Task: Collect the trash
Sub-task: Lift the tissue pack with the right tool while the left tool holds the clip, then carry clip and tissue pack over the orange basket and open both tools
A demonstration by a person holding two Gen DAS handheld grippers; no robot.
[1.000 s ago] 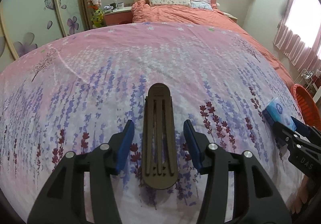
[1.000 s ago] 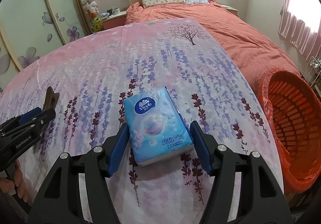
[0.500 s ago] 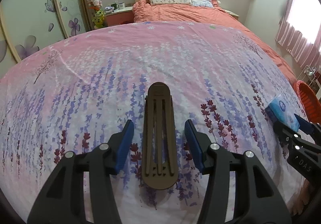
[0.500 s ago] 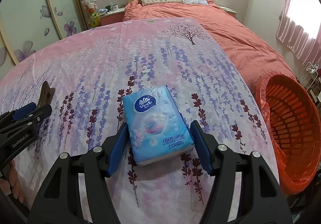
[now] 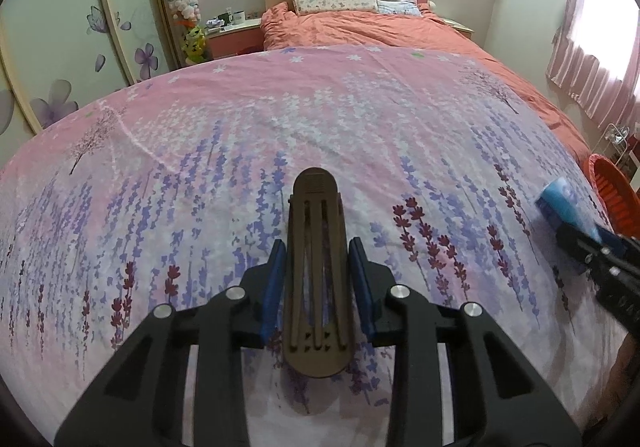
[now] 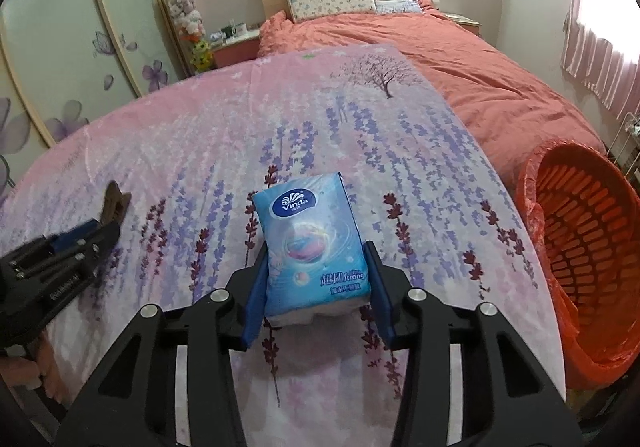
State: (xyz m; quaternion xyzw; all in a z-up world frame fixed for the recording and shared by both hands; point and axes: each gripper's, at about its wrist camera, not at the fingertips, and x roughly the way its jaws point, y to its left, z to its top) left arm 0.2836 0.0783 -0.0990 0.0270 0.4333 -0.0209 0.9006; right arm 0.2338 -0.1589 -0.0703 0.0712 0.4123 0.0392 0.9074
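Your left gripper [image 5: 318, 279] has its fingers [image 5: 274, 283] pressed against both sides of the brown clip [image 5: 317, 271], which lies on the flowered bedspread [image 5: 280, 135]. Your right gripper [image 6: 316, 287] has its fingers [image 6: 256, 295] clamped on the blue tissue pack [image 6: 310, 243], also on the bedspread. The orange basket [image 6: 584, 247] stands just beside the bed, to the right.

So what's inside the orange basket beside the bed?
The orange basket shows only its orange liner and bare slatted walls; no trash is visible. Its near rim hides the part of the bottom closest to the camera.
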